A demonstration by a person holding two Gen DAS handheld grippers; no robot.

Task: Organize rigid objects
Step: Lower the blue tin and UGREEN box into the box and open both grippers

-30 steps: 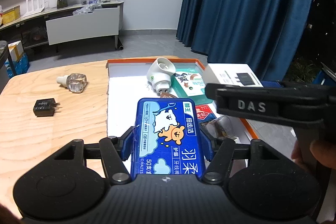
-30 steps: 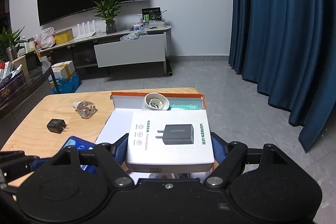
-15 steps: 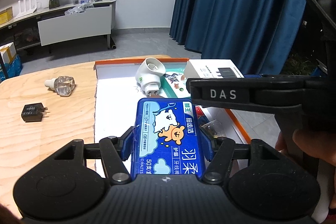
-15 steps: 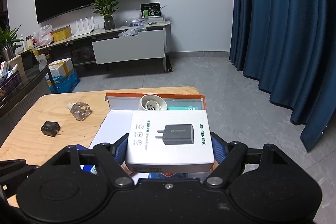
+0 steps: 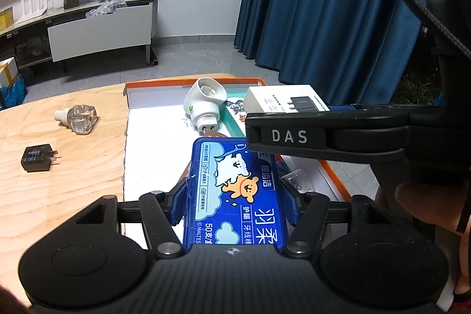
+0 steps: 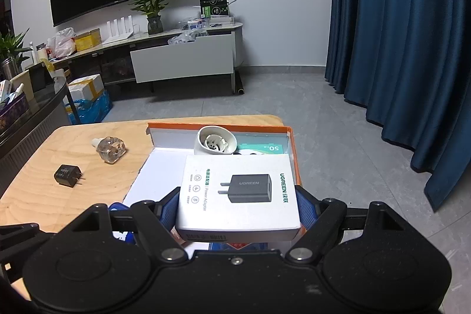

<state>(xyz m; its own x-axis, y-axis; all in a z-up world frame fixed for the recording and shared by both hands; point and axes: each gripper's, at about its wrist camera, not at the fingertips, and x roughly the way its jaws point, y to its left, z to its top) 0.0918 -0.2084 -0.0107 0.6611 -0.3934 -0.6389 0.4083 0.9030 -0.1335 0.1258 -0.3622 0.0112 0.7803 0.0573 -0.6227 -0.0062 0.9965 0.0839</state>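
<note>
My left gripper (image 5: 234,196) is shut on a blue floss-pick box (image 5: 235,190) with a cartoon bear, held above the open orange-edged white box (image 5: 156,143). My right gripper (image 6: 238,205) is shut on a white UGREEN power adapter box (image 6: 238,190), held over the same box's right side; it shows in the left wrist view (image 5: 287,102) too. A white plug-in device (image 5: 204,103) and a green packet (image 5: 235,116) lie inside the orange-edged box.
On the wooden table (image 5: 59,167), left of the box, lie a clear glass bottle (image 5: 78,118) and a black charger plug (image 5: 38,158). A TV stand (image 6: 182,61) and blue curtains (image 6: 397,34) are beyond the table.
Both grippers have shifted slightly with their boxes still held. In the left wrist view the right gripper now overlaps the blue box's far corner.
</note>
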